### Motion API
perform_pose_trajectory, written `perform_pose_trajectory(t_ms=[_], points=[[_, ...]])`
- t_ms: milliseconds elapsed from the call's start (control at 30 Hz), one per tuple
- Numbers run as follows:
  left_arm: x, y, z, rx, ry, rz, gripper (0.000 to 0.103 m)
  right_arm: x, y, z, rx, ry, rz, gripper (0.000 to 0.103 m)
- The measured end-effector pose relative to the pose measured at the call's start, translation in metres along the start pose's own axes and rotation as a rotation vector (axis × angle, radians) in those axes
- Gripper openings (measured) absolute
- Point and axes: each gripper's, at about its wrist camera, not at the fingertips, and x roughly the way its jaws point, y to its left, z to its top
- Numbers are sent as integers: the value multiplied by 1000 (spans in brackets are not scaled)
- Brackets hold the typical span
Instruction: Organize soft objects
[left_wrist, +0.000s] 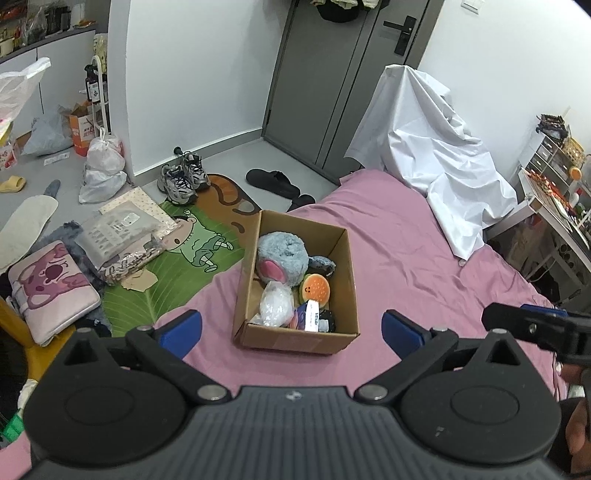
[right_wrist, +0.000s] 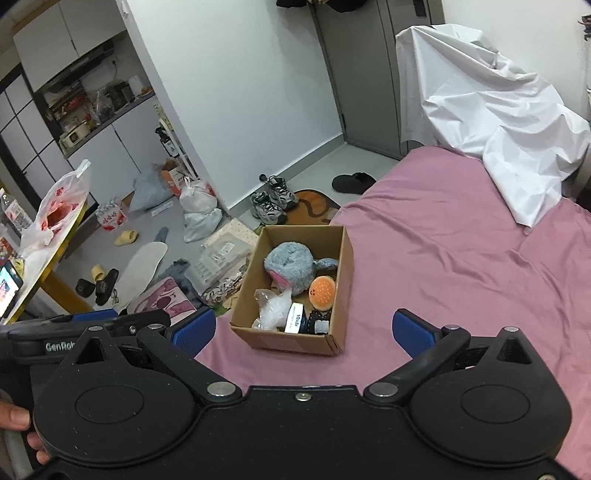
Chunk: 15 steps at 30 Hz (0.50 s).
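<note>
Both grippers, left gripper (left_wrist: 291, 328) and right gripper (right_wrist: 303, 330), spread wide, empty, above pink bedsheet (left_wrist: 406, 266); cardboard box (left_wrist: 351, 284) of plush toys ahead, white sheet (left_wrist: 436, 147) beyond.

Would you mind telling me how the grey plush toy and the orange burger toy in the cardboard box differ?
The grey plush toy is fluffy and clearly larger; the orange burger toy is smoother, smaller and disc-shaped. The grey plush toy fills the box's far end, while the orange burger toy sits nearer the middle, against the right wall. Both lie inside the cardboard box, touching each other.
</note>
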Motion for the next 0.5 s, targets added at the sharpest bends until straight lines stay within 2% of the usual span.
perform_pose_trajectory(t_ms=[500], points=[[-31,-12,-19,64,-13,-10,103,-34,5,-19,34,-23,-6,103]])
